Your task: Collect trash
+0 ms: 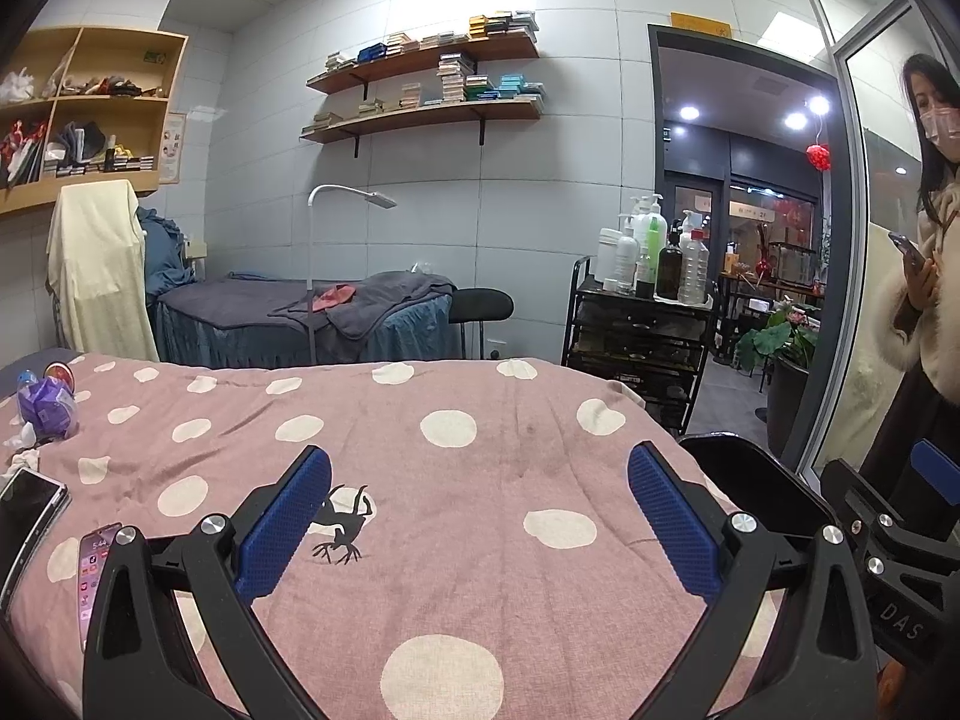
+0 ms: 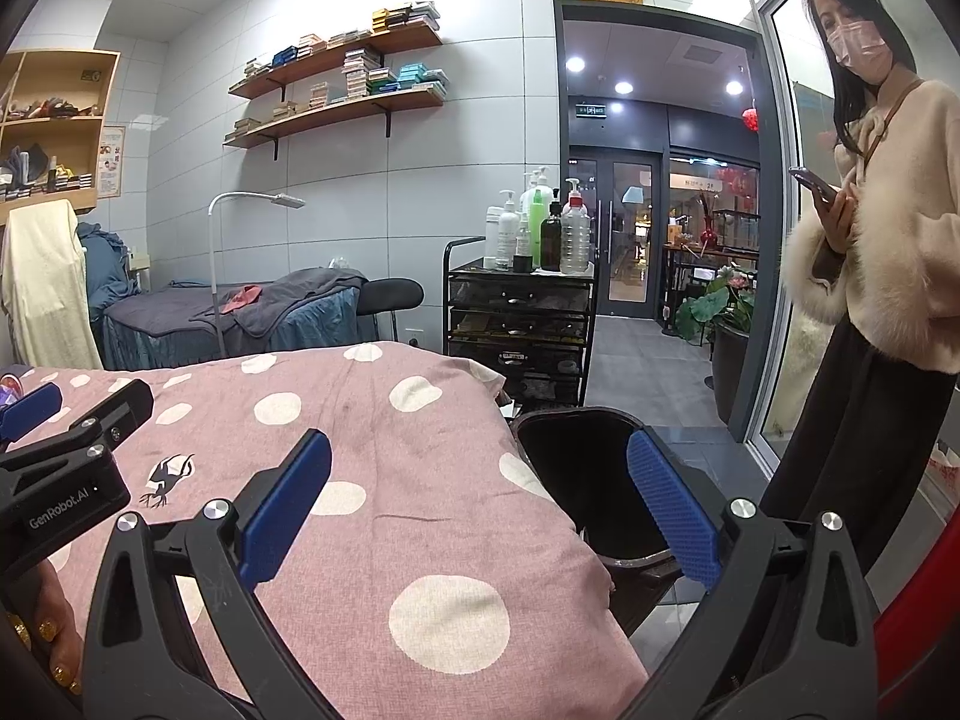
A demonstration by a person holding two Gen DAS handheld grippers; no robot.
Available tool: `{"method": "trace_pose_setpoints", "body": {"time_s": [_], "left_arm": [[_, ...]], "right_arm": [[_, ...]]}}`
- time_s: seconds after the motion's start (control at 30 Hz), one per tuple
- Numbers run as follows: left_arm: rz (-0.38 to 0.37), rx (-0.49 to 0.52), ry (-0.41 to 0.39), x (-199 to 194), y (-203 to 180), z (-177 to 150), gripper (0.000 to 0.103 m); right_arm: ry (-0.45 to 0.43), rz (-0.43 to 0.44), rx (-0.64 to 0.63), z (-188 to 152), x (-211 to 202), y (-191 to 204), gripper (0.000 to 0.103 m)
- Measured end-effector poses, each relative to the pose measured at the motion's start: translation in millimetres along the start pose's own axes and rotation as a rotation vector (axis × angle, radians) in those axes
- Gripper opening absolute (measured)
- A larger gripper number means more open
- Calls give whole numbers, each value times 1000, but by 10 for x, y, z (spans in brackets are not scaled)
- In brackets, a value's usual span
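My left gripper is open and empty above a pink polka-dot bed cover. My right gripper is open and empty over the bed's right edge, with a black trash bin just beyond it on the floor. The bin also shows in the left wrist view. Far left on the bed lie a crumpled purple wrapper, white tissue scraps, a small bottle and a red round lid. The left gripper shows at the left of the right wrist view.
Two phones lie at the bed's near left. A black trolley with bottles stands past the bed by the doorway. A masked woman with a phone stands right of the bin. A second bed stands behind.
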State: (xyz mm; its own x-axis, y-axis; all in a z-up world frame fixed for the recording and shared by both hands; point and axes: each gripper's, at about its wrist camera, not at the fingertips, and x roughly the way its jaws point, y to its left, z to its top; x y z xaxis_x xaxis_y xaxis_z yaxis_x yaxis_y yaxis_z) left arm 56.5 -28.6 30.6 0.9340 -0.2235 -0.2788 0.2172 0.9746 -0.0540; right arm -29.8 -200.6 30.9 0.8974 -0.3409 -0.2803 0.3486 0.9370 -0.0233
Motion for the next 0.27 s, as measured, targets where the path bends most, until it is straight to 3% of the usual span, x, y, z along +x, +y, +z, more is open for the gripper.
{"method": "trace_pose_setpoints", "body": {"time_s": [0.27], "left_arm": [[0,2,14,31,17,-5,97]], "right_arm": [[6,2,3,-21,3,-14,97]]}}
